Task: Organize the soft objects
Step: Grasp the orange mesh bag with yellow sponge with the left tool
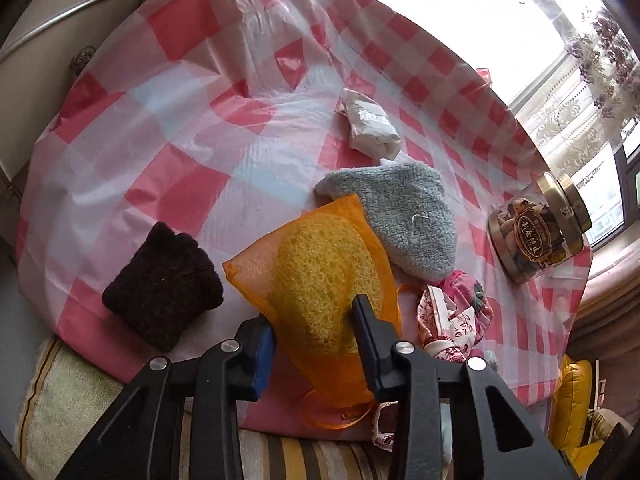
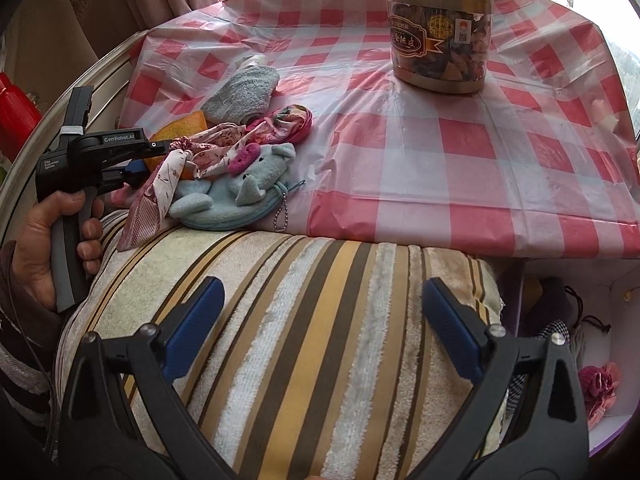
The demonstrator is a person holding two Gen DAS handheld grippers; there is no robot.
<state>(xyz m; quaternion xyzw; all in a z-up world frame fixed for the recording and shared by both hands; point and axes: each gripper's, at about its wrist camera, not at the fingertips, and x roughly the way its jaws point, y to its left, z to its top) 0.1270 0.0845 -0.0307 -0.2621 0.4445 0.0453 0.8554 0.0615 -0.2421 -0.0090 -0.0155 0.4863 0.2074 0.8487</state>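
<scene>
A yellow sponge in an orange mesh bag [image 1: 320,264] lies at the near edge of the pink checked tablecloth [image 1: 180,140]. My left gripper [image 1: 312,312] is shut on it, one pad against each side of the bag. A grey fluffy sock [image 1: 396,216] touches the bag's far side, and a dark knitted piece [image 1: 164,284] lies to its left. In the right wrist view my right gripper [image 2: 323,286] hangs open over a striped towel [image 2: 320,340] with nothing between its fingers. A blue elephant plush [image 2: 236,192] and a floral cloth [image 2: 200,148] sit at the table's near edge.
A gold-lidded jar [image 2: 440,36] stands far back on the table. A white packet [image 1: 370,122] lies beyond the sock. A pale box [image 2: 580,320] with soft items sits low on the right. A hand [image 2: 44,240] holds the left gripper's handle.
</scene>
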